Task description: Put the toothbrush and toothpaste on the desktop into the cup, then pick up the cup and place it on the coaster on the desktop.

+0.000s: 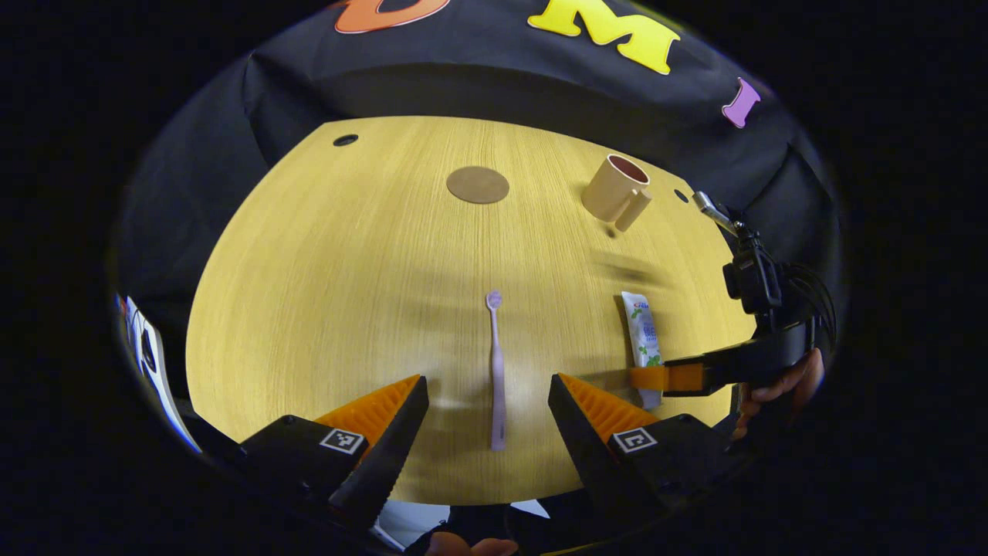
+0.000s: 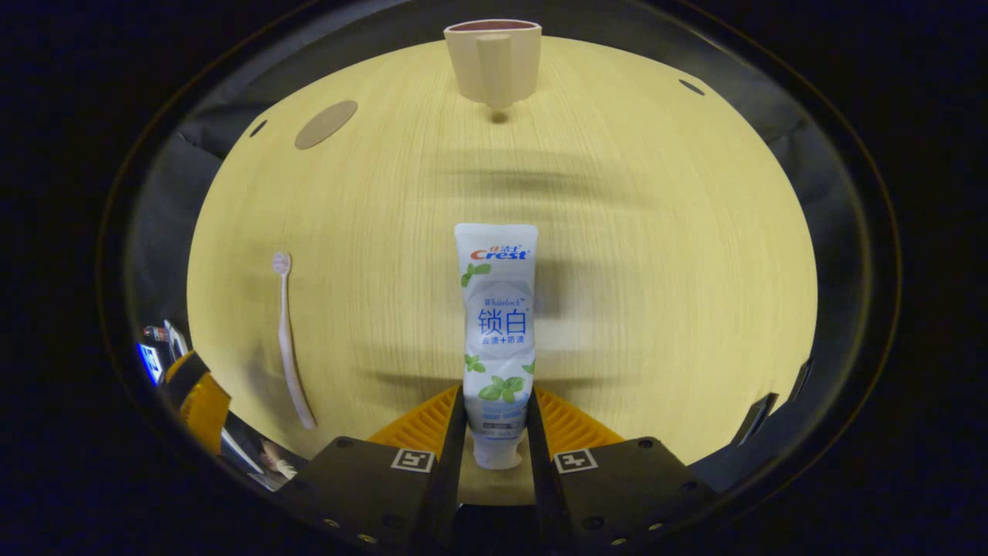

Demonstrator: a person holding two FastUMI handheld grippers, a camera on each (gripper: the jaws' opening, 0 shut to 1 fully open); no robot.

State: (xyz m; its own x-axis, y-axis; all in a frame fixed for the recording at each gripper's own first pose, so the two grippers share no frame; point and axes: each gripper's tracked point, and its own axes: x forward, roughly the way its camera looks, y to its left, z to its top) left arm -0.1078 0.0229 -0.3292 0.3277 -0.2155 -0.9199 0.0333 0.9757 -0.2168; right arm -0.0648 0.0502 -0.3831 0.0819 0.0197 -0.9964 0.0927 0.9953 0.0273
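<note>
Your right tongs (image 2: 495, 432) are closed on the toothpaste (image 2: 498, 324) at its cap end, flat on the table (image 2: 656, 270). Lift it level toward the cup (image 2: 494, 58). Your left tongs (image 1: 488, 409) hang open over the toothbrush (image 1: 496, 371).

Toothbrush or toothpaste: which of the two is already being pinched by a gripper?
The toothpaste: the right gripper squeezes its cap end. The toothbrush lies free on the table between the left gripper's open fingers.

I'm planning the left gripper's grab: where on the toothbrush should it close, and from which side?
Grip the toothbrush on its thin handle, below the head, coming down from above. It lies flat on the table, pointing away, lined up between the open fingers of the left gripper, so they would close across its narrow width.
</note>
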